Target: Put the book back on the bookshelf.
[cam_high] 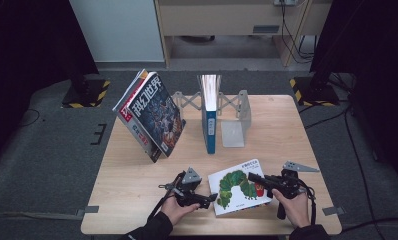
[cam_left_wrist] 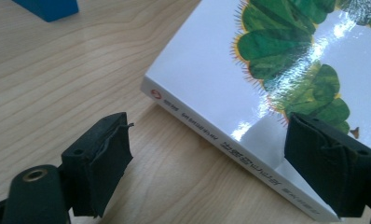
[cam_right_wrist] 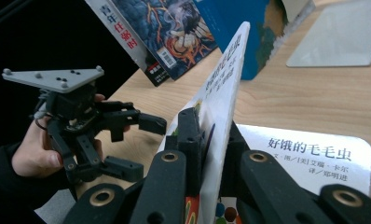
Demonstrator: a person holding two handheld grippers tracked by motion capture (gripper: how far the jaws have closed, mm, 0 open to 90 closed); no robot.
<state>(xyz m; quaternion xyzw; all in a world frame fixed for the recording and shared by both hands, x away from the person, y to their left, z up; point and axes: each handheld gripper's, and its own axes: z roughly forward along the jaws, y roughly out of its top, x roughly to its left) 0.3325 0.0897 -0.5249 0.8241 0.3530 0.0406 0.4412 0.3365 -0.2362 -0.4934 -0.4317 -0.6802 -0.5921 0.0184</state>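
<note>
A white picture book with a green caterpillar on its cover lies at the table's front middle. My right gripper is shut on the free edge of the front cover, which stands raised off the title page. My left gripper sits at the book's left side, open; in the left gripper view the book's spine runs between its two pads. The right gripper view also shows the left gripper, held in a hand.
Several magazines lean to the right at the back left. A blue book stands upright in a grey extending bookend rack at the back middle. Bare wood lies between these and the picture book.
</note>
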